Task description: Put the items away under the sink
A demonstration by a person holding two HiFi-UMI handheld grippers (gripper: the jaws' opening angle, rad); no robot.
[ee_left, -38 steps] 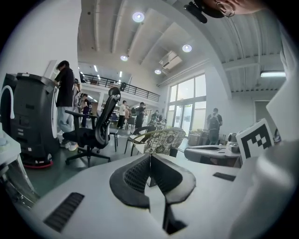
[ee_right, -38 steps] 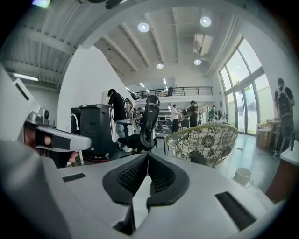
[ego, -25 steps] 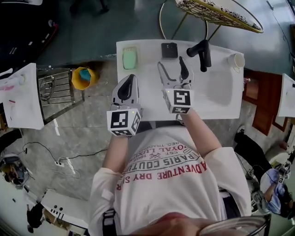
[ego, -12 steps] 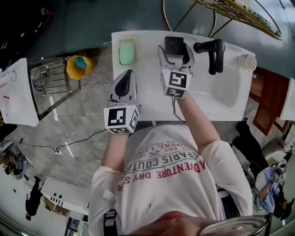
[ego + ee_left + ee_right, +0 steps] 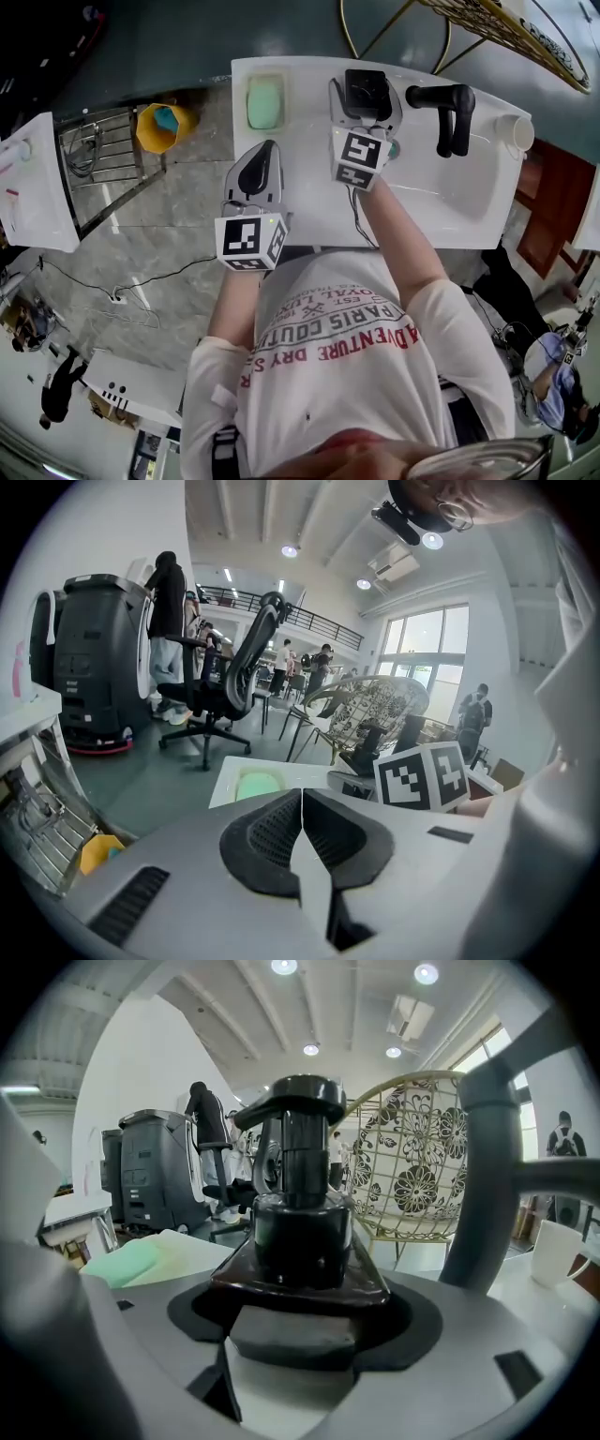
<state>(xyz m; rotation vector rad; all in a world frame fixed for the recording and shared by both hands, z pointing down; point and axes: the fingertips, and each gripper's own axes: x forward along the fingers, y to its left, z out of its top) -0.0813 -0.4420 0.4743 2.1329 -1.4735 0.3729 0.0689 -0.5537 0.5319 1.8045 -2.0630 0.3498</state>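
Since the pump bottle stands on the desk just left of the faucet, the step in hand looks like the first pickup. The right gripper has its fingers set wide on either side of the bottle's base with no squeeze evident, so the next move calls for closing, lifting clear of the faucet and carrying it below. The left gripper hangs well left of the faucet, fingers pressed together on nothing.
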